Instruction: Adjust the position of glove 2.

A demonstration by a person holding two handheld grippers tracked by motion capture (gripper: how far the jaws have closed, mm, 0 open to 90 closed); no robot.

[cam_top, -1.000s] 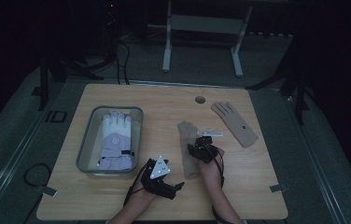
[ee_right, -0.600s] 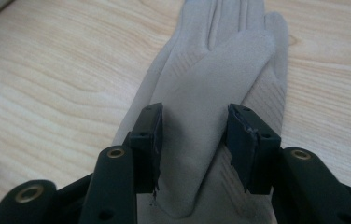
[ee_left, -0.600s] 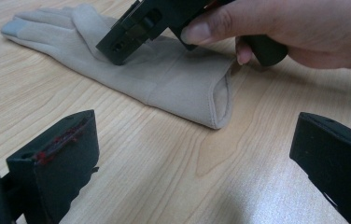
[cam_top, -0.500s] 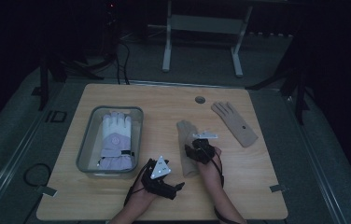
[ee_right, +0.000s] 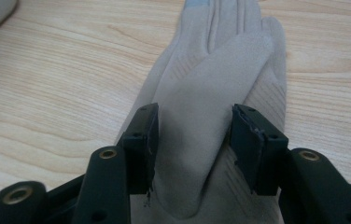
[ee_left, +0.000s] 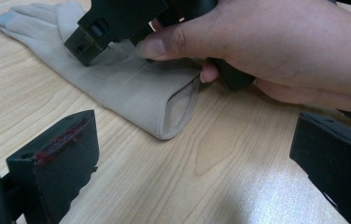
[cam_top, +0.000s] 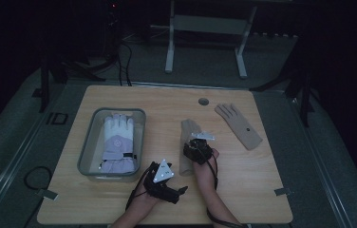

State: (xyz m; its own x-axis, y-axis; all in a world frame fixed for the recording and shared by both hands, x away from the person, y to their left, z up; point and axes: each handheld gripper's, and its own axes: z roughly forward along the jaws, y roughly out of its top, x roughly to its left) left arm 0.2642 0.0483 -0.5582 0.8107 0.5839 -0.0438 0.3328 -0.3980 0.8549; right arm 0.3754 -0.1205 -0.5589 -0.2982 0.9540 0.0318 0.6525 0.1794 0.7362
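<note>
A beige glove (cam_top: 186,135) lies flat on the wooden table (cam_top: 262,190), fingers pointing away from me. My right gripper (cam_top: 194,143) rests low over its palm. In the right gripper view the glove (ee_right: 239,60) has its thumb flap lying between the jaws of the right gripper (ee_right: 193,116). The jaws have just been opening and stand open either side of the flap without pinching it. My left gripper (cam_top: 180,191) is wide open just above the table, aimed at the glove's open cuff (ee_left: 173,112). The right hand (ee_left: 281,46) is close ahead of it.
A second beige glove (cam_top: 239,124) lies at the table's right back. A grey bin (cam_top: 87,142) at the left holds a white and lilac glove (cam_top: 117,142). A round hole (cam_top: 203,101) sits near the far edge. Bare wood runs along the front right.
</note>
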